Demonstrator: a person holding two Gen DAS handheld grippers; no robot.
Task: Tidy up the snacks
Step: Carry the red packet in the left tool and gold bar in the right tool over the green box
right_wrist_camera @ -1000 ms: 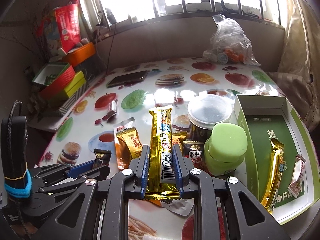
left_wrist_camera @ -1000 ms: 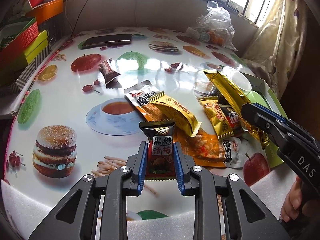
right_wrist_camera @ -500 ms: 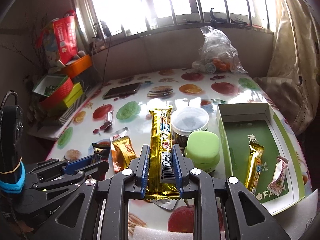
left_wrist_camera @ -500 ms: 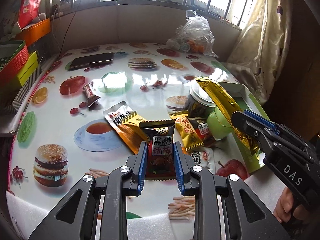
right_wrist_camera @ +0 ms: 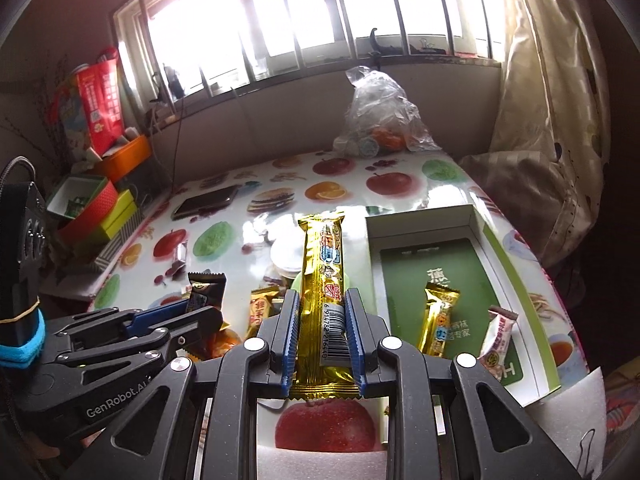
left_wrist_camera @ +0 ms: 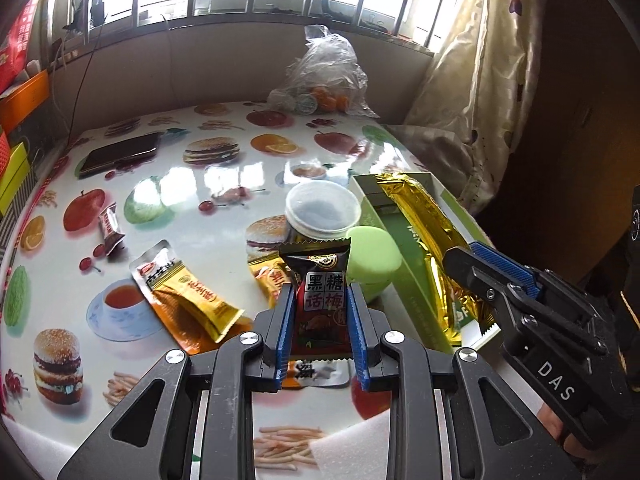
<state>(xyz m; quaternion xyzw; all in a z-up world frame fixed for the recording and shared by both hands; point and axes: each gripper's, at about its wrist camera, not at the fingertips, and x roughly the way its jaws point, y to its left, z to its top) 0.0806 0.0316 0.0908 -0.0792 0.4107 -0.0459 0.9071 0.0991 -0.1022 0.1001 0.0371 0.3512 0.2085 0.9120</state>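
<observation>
From the left wrist camera we see the left gripper point(left_wrist_camera: 320, 320) clenched on a dark snack packet point(left_wrist_camera: 320, 300); the packet is black and red with large white Chinese characters and a round gold emblem near its zigzag top edge; it stands upright between the two blue-padded fingers, its top sticking out beyond the tips and its lower seam showing behind them, lifted clear of the table point(left_wrist_camera: 224, 184), whose cloth is printed with burgers, apples and teacups. Below it on the table lie an orange-and-gold packet point(left_wrist_camera: 188, 300), a small wrapped sweet point(left_wrist_camera: 110, 226), a white-lidded tub point(left_wrist_camera: 322, 210) and a pale green jar point(left_wrist_camera: 372, 256); at the right the right gripper point(left_wrist_camera: 472, 264) holds a long gold bar point(left_wrist_camera: 432, 240) over a green-and-white box point(left_wrist_camera: 384, 220).

From the right wrist camera we see the right gripper point(right_wrist_camera: 320, 328) clamped on the same gold bar point(right_wrist_camera: 324, 280); it is a long shiny foil wrapper with colourful print and a barcode, running straight out between the fingers and well past their tips, held in the air. Just right of it the open box point(right_wrist_camera: 516, 264) holds a shorter gold bar point(right_wrist_camera: 438, 316) and a pink-and-white sweet point(right_wrist_camera: 498, 336); at the left the left gripper point(right_wrist_camera: 200, 312) carries the dark packet point(right_wrist_camera: 206, 290).
</observation>
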